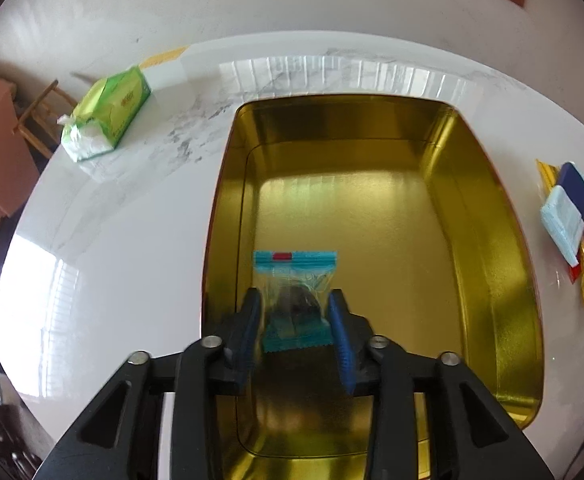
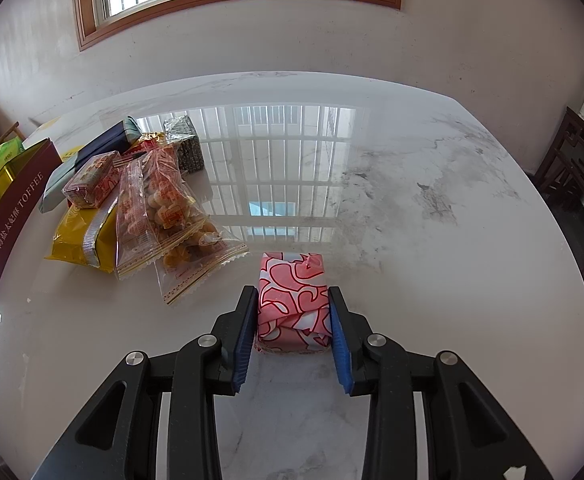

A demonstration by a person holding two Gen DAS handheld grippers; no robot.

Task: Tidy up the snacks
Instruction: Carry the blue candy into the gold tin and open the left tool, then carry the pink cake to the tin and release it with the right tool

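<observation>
Tin [image 1: 492,240] holds one teal packet [image 1: 295,300], left gripper [image 1: 295,312] parted around it; right gripper [image 2: 292,316] clamps pink parcel [image 2: 292,300]; pile [image 2: 139,208] awaits.

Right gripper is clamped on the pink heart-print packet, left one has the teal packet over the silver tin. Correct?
Not quite: the tin is gold inside, not silver, as the left wrist view shows. The rest stands: the right gripper is clamped on the pink heart-print packet, and the left gripper has the teal packet over the tin.
</observation>
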